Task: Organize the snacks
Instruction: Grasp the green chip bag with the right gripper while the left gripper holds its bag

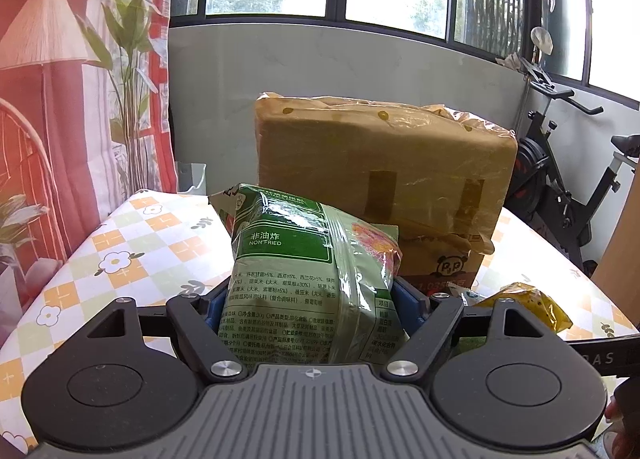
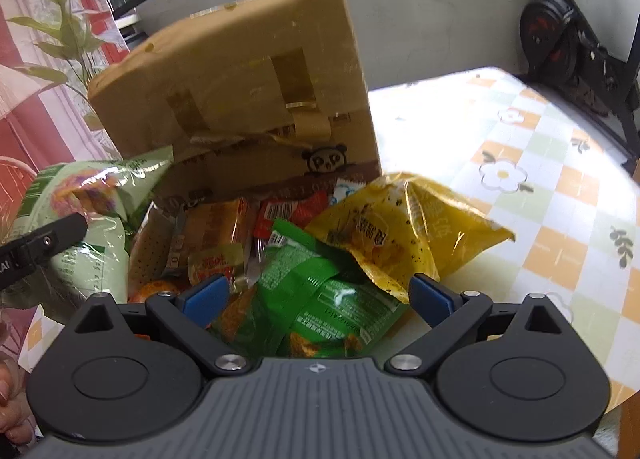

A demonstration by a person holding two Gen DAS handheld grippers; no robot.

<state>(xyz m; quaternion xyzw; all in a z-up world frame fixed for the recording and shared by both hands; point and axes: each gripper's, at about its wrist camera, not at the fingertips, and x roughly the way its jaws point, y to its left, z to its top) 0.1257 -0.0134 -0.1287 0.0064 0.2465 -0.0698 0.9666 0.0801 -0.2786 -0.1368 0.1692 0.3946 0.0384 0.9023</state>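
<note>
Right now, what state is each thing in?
Left gripper: shut on the pale green snack bag, held up off the table.
Right gripper: open, over the dark green bag.
Yellow bag: lying crumpled on the tablecloth.
Cardboard box: upright, flap raised.

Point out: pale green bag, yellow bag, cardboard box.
pale green bag (image 1: 288, 259), left wrist view, printed back panel.
yellow bag (image 2: 404, 227), right wrist view, crinkled front.
cardboard box (image 1: 380, 155), left wrist view, raised flap.

Both wrist views — close, facing cardboard box (image 1: 384, 163).
</note>
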